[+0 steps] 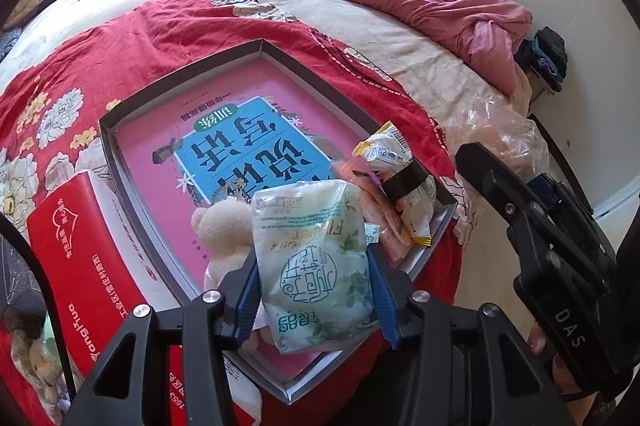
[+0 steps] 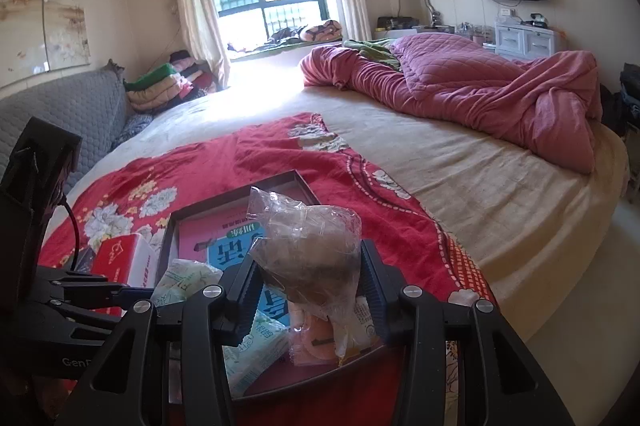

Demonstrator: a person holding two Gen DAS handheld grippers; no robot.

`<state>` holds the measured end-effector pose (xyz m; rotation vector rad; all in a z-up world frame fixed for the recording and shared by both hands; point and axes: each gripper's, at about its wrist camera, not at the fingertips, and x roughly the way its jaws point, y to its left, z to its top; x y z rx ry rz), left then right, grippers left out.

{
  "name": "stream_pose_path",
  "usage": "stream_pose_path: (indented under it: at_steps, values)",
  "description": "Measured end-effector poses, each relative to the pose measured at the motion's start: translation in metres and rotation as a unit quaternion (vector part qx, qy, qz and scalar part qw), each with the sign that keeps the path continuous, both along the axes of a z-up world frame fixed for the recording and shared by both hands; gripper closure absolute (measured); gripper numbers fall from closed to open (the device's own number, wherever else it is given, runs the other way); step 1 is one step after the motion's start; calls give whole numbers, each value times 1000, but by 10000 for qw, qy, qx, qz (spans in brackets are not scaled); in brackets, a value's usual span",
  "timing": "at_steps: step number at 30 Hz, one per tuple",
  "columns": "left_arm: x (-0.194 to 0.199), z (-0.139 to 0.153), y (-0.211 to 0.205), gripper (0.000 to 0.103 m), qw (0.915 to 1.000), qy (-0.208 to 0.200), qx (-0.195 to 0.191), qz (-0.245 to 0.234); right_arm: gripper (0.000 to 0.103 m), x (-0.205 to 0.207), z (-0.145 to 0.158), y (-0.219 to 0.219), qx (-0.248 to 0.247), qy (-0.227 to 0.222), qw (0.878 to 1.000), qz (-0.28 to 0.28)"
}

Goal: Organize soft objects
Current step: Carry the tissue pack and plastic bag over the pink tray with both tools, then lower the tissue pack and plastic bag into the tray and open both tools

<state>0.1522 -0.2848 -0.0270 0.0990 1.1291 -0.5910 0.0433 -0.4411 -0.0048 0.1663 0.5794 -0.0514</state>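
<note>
- The tissue pack sits between the blue pads of the left gripper, jaws about half open and pressed on its two sides; it hangs over the near corner of the tray, just above the tray floor.
- The plastic bag (clear, crumpled, something brown inside) is pinched in the right gripper, jaws likewise about half open, held above the tray's near right part.
- Already lying in the tray: a plush bear beside the pack, a snack packet with a black band, and a pink packet under it.
- Step in hand, as I judge it: both items are being brought down for placing in the tray.
- Next move calls for lowering the pack onto the bare pink floor beside the bear, then opening the jaws; the bag needs a free spot clear of the snack packet.
- Outside the tray, a red box lies on the red quilt on the bed.
</note>
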Motion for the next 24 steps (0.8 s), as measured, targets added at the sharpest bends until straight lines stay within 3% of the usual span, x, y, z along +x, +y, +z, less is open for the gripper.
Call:
stream_pose_path:
  at_steps: [16, 24]
  values:
    - [0, -19, -6, 53, 9993, 106, 333, -103, 55, 25, -26, 8, -28, 542, 9974, 476]
    - [-2, -21, -9, 53, 9990, 118, 392, -158, 55, 38, -36, 3, 242, 757, 9954, 532]
